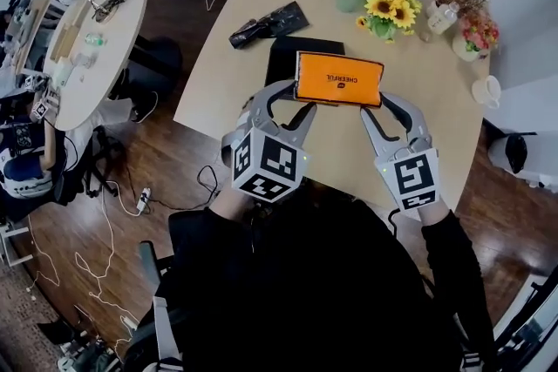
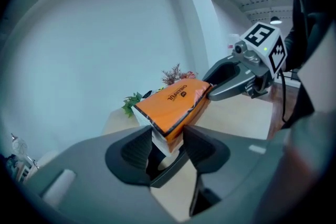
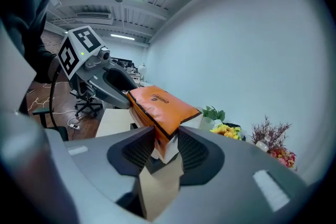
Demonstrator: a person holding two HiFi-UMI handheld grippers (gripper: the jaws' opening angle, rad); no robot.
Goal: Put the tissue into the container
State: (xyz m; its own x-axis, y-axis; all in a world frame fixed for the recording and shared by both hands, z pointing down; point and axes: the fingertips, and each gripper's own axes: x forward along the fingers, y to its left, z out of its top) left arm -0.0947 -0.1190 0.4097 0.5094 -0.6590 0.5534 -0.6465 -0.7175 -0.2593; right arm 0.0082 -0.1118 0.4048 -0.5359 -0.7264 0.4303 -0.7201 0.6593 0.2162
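the orange tissue pack is held up in the air over the desk, just above the black container. the left tool is clamped on one end of the pack, and the right tool pinches the other end tightly. sunflowers stand farther back.

The tissue pack wears glossy orange plastic film; the table looks smooth and matt.
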